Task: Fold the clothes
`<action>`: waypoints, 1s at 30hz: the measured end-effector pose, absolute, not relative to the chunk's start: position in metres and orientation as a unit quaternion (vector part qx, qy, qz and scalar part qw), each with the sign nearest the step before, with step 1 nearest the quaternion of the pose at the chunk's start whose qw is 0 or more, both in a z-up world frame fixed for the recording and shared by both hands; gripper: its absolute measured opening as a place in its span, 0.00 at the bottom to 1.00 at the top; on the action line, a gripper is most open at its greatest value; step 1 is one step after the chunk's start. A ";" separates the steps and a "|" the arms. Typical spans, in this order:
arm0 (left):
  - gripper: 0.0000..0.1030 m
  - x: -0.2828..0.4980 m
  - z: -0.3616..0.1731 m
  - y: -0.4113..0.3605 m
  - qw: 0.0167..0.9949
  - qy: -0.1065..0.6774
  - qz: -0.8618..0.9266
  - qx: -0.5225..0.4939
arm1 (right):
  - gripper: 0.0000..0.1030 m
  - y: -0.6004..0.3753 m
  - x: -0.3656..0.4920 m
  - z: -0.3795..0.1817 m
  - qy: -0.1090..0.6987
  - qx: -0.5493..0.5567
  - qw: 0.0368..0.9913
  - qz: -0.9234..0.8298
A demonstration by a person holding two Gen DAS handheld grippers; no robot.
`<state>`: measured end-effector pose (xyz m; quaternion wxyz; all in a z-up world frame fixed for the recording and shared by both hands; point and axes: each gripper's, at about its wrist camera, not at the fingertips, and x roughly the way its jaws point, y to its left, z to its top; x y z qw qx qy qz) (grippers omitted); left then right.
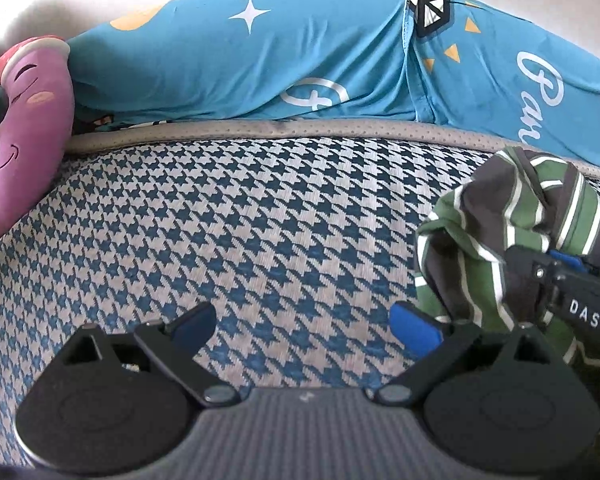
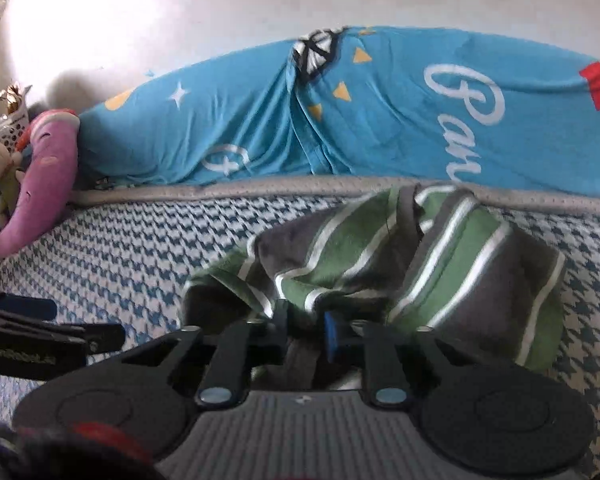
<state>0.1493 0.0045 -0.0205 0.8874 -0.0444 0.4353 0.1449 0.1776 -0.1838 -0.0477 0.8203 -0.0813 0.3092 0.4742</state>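
Observation:
A bunched garment with green, grey and white stripes [image 2: 380, 264] hangs lifted above the houndstooth bed mat [image 2: 140, 248]. My right gripper [image 2: 306, 326] is shut on a fold at its lower edge, and the cloth bulges up and to the right beyond the fingers. In the left wrist view the same garment [image 1: 496, 224] is at the right, with the right gripper [image 1: 560, 268] clamped in it. My left gripper [image 1: 306, 326] stands open over the bare mat [image 1: 240, 220], nothing between its blue pads; its right pad [image 1: 416, 324] is just short of the cloth's hanging edge.
A blue quilt [image 1: 260, 60] with white lettering and stars lies rolled along the back of the bed against a white wall. A purple plush toy [image 1: 24, 128] and other soft toys sit at the far left. A grey mesh border [image 1: 300, 130] edges the mat.

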 end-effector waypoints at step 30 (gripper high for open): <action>0.97 0.151 -0.014 0.006 0.884 0.437 0.155 -0.061 | 0.29 -0.217 0.191 -0.011 0.252 -0.080 0.856 0.443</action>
